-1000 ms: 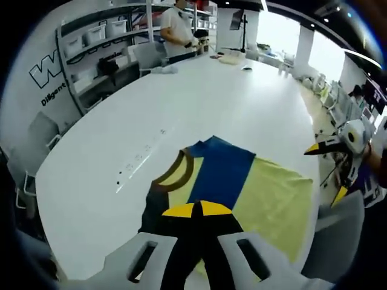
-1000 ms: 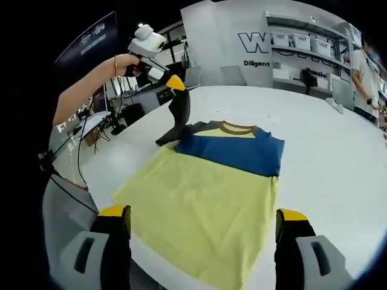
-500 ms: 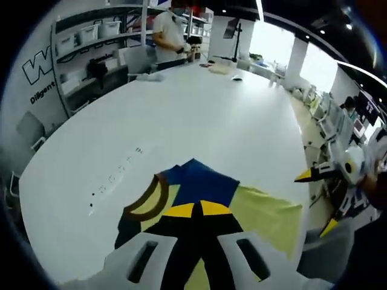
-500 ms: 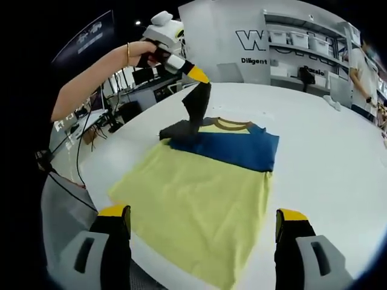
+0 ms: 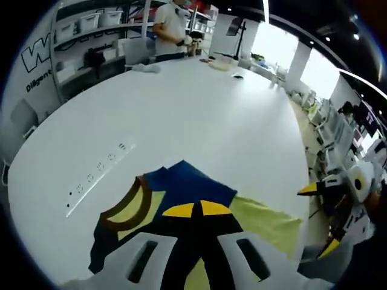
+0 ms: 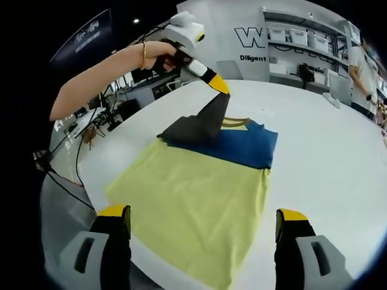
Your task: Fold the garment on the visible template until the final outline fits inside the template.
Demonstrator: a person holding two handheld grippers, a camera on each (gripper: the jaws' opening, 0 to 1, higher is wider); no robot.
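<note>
Garment: we see a T-shirt (image 6: 199,193) lying flat on the white desk (image 6: 326,151), mid-frame in the right gripper view; its body is pale yellow, with a blue band across the chest and a brown collar (image 5: 130,205).
Sleeve: the dark grey sleeve (image 6: 202,124) is lifted off the desk into a peak, above the blue band, upper centre of the right gripper view.
Left gripper: our left gripper (image 6: 219,86) enters the right gripper view from the upper left, held by a hand (image 6: 163,54) with a bracelet; its yellow-tipped jaws are pinched together on the top of the sleeve. In the left gripper view those jaws meet at the bottom centre, with dark cloth running down between them.
Right gripper: our right gripper (image 6: 202,220) sits at the bottom of its own view, jaws wide apart and holding nothing, over the near hem of the shirt. It also shows at the right edge of the left gripper view.
Background: a person (image 5: 171,27) stands at the far end of the desk, top of the left gripper view, beside shelves with bins (image 6: 302,42).
</note>
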